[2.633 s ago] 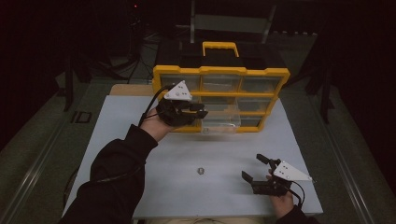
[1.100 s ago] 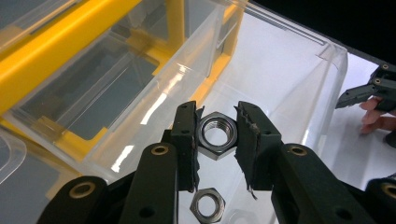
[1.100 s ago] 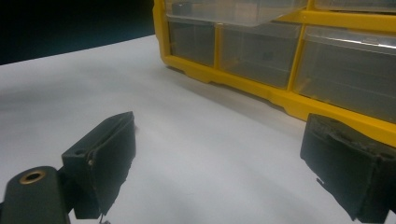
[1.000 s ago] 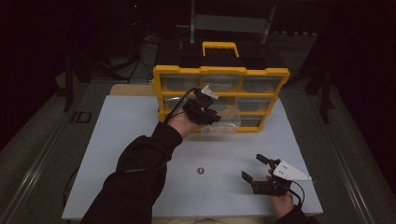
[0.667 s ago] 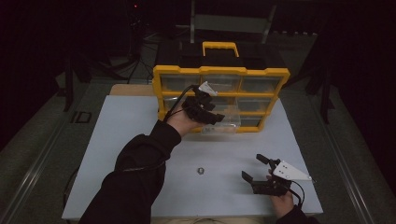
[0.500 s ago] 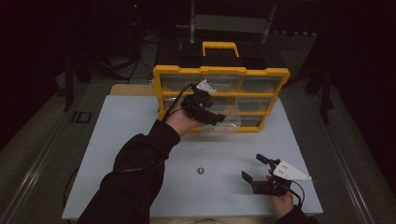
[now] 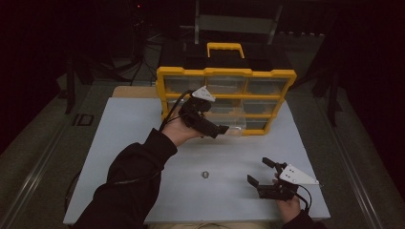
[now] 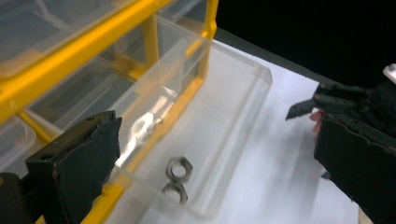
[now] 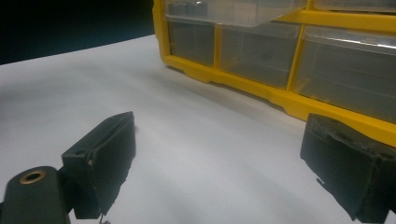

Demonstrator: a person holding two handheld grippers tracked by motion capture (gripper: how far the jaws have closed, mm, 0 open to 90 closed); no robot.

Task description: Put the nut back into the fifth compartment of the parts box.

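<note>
The largest thing is the white table (image 7: 143, 143), a smooth matte sheet on which everything else sits. At its far edge stands the organizer (image 7: 224, 98), the landmark here: a boxy cabinet with a glossy yellow plastic frame, a black top with a yellow carry handle, and rows of see-through plastic drawers.

From the organizer's lower row one clear drawer (image 8: 224, 126) is pulled out toward the person. It is a shallow, thin-walled tray with rounded corners and a slightly cloudy sheen that catches light along its floor. In its near end, seen in the left gripper view, lie two small hex nuts (image 8: 177, 177), grey metal, six-sided with round bores, one touching the other.

The left gripper (image 7: 210, 125) hangs just in front of the organizer, over the pulled-out drawer; its jaws have just been opening and stand wide apart, with nothing pressed between the black padded pads. A dark sleeve (image 7: 129, 191) runs back from it to the table's near edge.

The right gripper (image 7: 267, 174) rests low near the table's front right, well apart from the organizer, its blocky black jaws spread with only bare table between them.

A third small nut (image 7: 205, 175) lies alone on the table, well in front of the organizer, between the two grippers.
</note>
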